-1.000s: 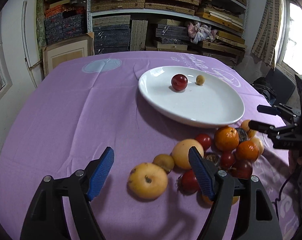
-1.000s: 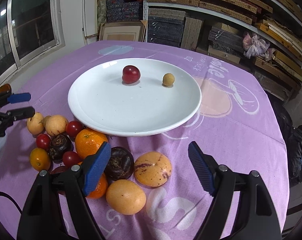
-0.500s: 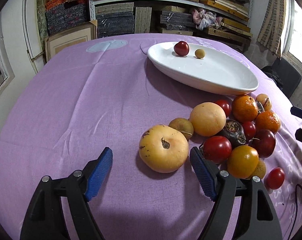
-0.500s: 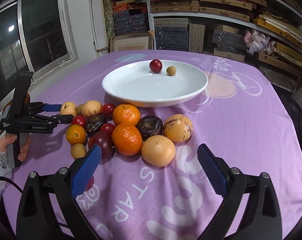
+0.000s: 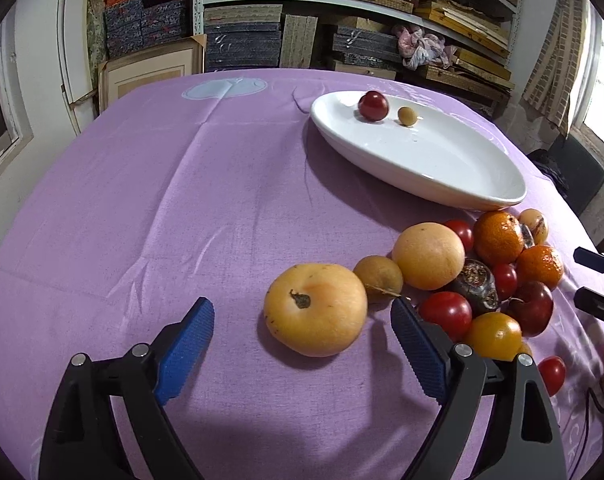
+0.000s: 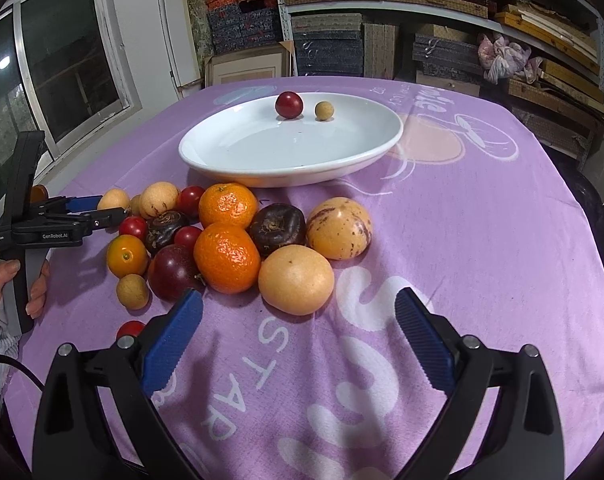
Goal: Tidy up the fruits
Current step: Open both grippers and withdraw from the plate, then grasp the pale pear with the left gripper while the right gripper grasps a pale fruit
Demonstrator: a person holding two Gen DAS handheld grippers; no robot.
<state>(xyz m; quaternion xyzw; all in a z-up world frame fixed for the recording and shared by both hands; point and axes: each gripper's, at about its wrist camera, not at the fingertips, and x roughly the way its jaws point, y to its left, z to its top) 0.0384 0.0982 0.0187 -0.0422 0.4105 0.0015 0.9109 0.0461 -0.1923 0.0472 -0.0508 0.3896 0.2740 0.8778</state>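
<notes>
On the purple tablecloth (image 5: 150, 184), fruit awaited sorting.
Both the left gripper (image 5: 302, 320) and right gripper (image 6: 298, 312) gaped empty; a yellow fruit (image 5: 316, 314) lay between the left's fingers, near the white plate (image 6: 222, 160).

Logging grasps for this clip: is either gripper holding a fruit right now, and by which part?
Nothing is held. The left gripper is open around the big yellow fruit without touching; the right gripper is open, empty.

Glossy plate, matt cloth
The white plate (image 6: 206, 160) looks glazed and smooth; the purple cloth (image 5: 162, 200) is matt and creased.
</notes>
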